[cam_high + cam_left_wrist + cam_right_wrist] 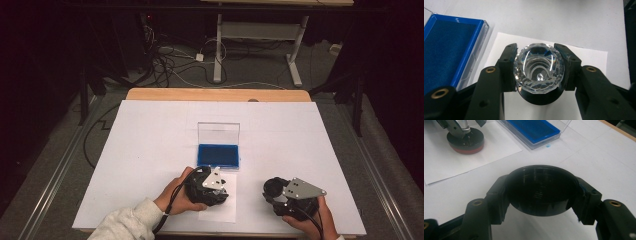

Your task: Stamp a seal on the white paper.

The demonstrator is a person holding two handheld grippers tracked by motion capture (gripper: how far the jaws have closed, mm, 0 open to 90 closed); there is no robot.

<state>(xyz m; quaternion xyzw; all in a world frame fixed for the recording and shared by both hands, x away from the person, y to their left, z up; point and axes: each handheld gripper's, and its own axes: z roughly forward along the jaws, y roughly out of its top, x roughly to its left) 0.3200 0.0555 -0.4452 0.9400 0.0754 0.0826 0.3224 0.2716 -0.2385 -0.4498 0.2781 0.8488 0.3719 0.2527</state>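
Left gripper view had the faceted glass piece (537, 68) pinched between the two black jaws of the left claw (537, 67), sitting on a dark round base (541, 98) over a white sheet of paper (589, 60). Its cut edges gave the jaws little flat to bite on, so I judged it could twist or pop free if the squeeze eased. Across the surface (150, 145), well apart from it, the right claw (541, 192) gripped a black round cap (541, 187) by its rim; the smooth curved wall looked liable to slide in the jaws. Beyond both lay the open blue-lined case (218, 155) with its clear lid standing up, near enough that a careless swing of either hand might have knocked it shut or shoved it.
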